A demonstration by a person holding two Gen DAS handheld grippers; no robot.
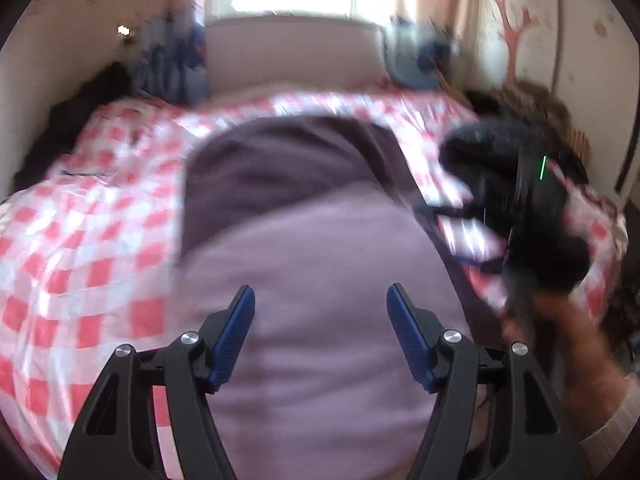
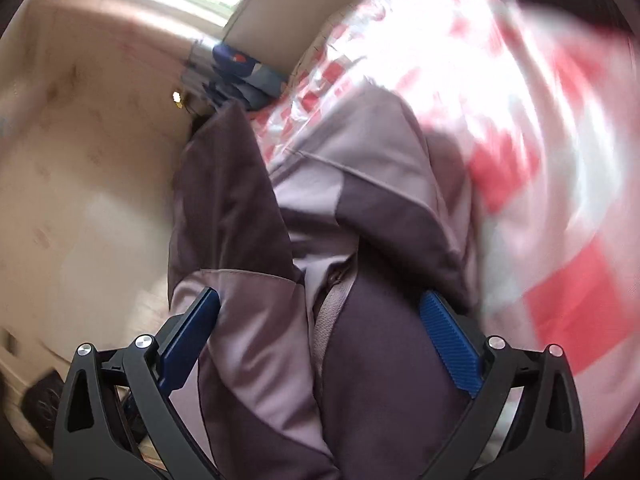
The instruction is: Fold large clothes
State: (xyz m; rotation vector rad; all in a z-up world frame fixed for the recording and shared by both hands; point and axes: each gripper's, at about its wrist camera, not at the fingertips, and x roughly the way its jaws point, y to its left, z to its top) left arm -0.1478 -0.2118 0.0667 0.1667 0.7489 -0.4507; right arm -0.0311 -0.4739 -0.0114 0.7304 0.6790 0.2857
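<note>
- Now my left gripper [image 1: 320, 336] hovers, jaws spread, above the two-tone purple fabric jacket [image 1: 312, 248] on the red-and-white checked bedcover [image 1: 88, 248].
- My right gripper [image 2: 320, 344] has its jaws wide around bunched jacket cloth; whether they pinch it, I cannot tell.

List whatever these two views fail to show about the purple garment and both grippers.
- Garment outline, left wrist view: motion blur smears it and the lower frame edge cuts it off; garment type unclear.
- Right gripper grip, right wrist view: fabric bunches between the open fingers; whether the pads pinch it cannot be told.
- Right gripper in the left wrist view: a dark blurred shape only.
- Left gripper: open over fabric; contact unclear.
- Checked bedspread edges: blurred.
</note>
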